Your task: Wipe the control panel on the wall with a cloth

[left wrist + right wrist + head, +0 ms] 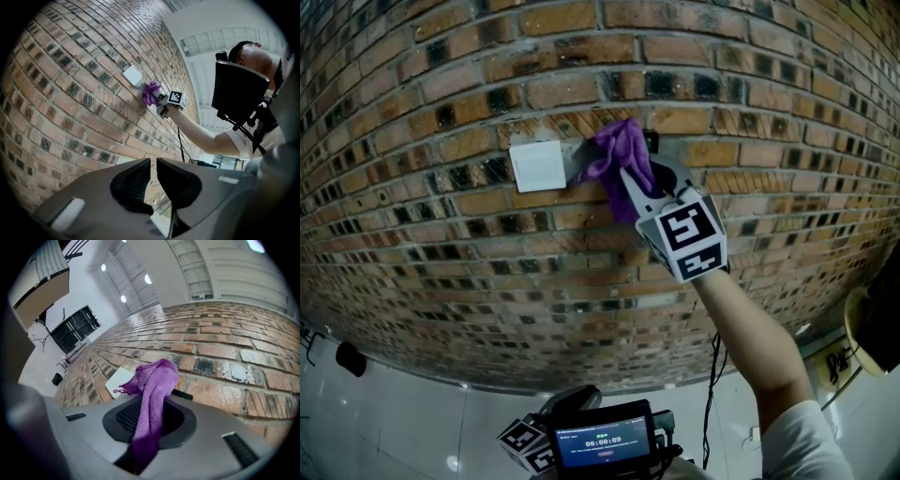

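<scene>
A white square control panel (536,166) is fixed to the brick wall (441,244). Just to its right, my right gripper (630,174) is shut on a purple cloth (616,155) and holds it against the wall, over a grey plate beside the panel. In the right gripper view the cloth (152,394) runs up between the jaws of the right gripper (149,420), and its bunched top lies next to the panel (118,380). My left gripper (152,165) hangs low, well away from the panel (132,75), its jaws together with nothing in them.
A small black fitting (650,141) sticks out of the wall right of the cloth. A device with a lit screen (605,439) and a dangling cable (710,394) are at the bottom, above a pale floor (384,412).
</scene>
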